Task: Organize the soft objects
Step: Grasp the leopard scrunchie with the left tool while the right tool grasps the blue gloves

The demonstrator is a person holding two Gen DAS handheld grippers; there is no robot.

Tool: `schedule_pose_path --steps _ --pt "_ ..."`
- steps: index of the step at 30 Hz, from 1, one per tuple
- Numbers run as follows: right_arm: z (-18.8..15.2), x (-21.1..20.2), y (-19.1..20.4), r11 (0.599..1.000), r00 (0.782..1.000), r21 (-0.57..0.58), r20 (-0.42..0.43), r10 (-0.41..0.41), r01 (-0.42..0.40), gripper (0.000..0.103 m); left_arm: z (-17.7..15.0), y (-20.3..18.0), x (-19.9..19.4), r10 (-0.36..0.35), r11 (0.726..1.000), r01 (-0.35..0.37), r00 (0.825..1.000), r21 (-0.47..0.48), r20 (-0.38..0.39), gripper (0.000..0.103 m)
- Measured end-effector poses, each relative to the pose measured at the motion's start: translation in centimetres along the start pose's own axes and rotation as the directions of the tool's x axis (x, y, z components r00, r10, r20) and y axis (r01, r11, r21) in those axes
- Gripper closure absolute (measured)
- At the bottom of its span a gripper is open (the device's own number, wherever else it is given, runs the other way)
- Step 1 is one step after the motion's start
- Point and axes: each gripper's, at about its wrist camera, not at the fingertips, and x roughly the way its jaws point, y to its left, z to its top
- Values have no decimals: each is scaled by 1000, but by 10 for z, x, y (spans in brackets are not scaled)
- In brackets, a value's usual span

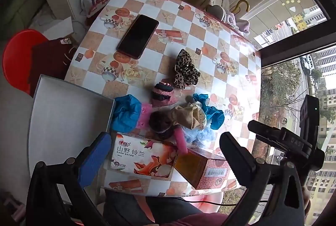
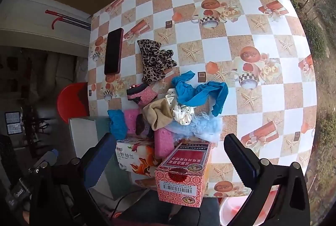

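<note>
Fingers on my left gripper point(image 1: 166, 154) and right gripper point(image 2: 166, 156) stood wide, empty, above the scrunchies point(image 2: 155, 60) on the table point(image 2: 241, 22).

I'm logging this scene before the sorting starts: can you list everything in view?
table: one, checkered orange and white cover
phone: one, black, far left on the table
scrunchie: one, leopard print, beside the phone
blue cloths: two, one in the pile, one at the tray's edge
pink sponges: two, in the pile
tissue pack: one, floral, near edge
red box: one, near edge
tray: one, white, left of the pile
left gripper: open, above the pile
right gripper: open, above the pile
</note>
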Motion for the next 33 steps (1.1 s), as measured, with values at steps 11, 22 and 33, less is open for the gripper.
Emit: schedule_pose_path --steps 11,22,33 --pt "7 26 -61 994 994 75 -74 -77 82 0 34 -30 64 81 988 -75 996 137 -37 0" --pt "24 84 -82 989 978 43 -162 -130 139 0 74 -69 170 200 942 -161 974 295 -105 0" --pt "59 153 -90 949 938 -31 -142 -315 314 0 109 -90 260 299 910 -244 946 334 -125 0"
